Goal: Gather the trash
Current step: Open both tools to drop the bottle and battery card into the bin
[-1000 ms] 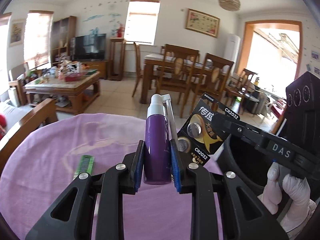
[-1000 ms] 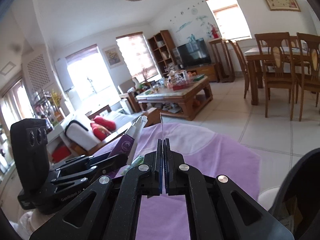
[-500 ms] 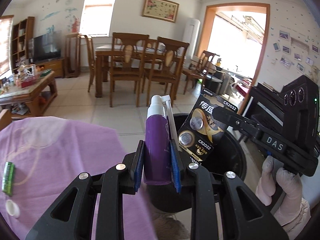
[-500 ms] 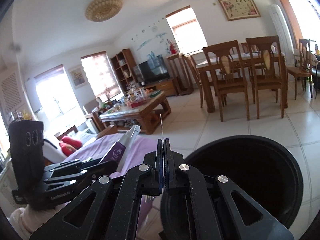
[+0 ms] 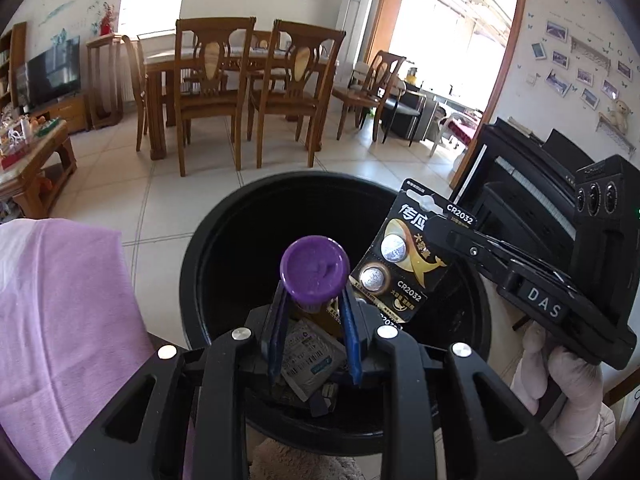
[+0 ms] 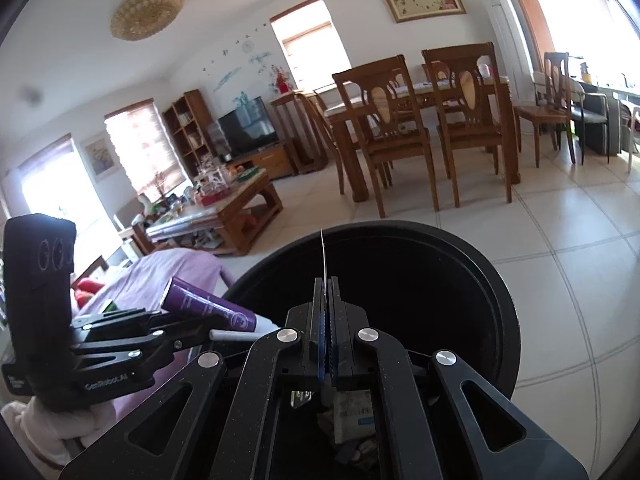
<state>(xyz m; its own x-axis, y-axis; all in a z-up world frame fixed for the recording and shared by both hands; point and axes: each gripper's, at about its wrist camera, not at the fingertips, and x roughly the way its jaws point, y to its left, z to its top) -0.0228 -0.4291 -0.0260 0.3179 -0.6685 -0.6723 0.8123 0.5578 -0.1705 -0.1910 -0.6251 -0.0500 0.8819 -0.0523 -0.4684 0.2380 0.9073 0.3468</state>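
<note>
Left gripper (image 5: 312,320) jaws clamped on purple spray bottle (image 5: 314,270) — base toward camera, nozzle pointing down over the black trash bin (image 5: 224,216). Right gripper (image 6: 326,320) jaws closed on CR2032 battery card (image 5: 408,260), at 2 o'clock from the bottle, also above the bin. Discarded packaging (image 5: 310,360) lies inside. Purple-clothed table (image 5: 60,300) at 9 o'clock.

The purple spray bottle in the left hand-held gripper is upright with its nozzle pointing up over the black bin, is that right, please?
Not quite. The purple spray bottle is in the left hand-held gripper over the black bin, but tipped nozzle-down: the left wrist view shows its flat base, and the right wrist view shows its white nozzle aimed into the bin.
</note>
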